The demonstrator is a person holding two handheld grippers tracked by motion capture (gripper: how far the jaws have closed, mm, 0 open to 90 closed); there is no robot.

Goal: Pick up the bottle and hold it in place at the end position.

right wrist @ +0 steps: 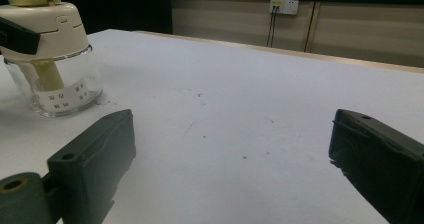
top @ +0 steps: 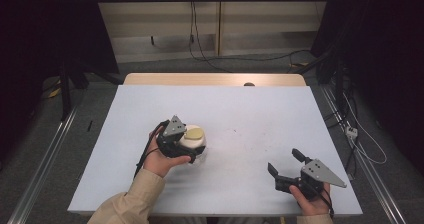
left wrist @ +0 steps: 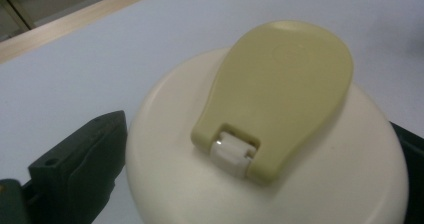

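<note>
Working from your side of the table outward, your right gripper sits nearest you at the front right, its jaws spread wide with bare tabletop between them — released, holding nothing. Beyond it and well off to its left stands the jar: clear glass below, cream lid above, resting upright on the white table left of centre. Your left gripper is already at it — its jaws sit either side of the cream lid, one black jaw showing at the lid's left edge and the other at its right in the left gripper view, so it looks clamped on the lid, though the contact itself is hard to confirm. The olive flap lies flat on top, its hinge end towards your left gripper and its rounded free end pointing away from it. That is the relation to mind: the flap's long axis runs away from your left hand, so its free end faces the far side of the table. Your right gripper would likely have to cross leftwards and forwards to reach that lip while the left steadies the jar.
</note>
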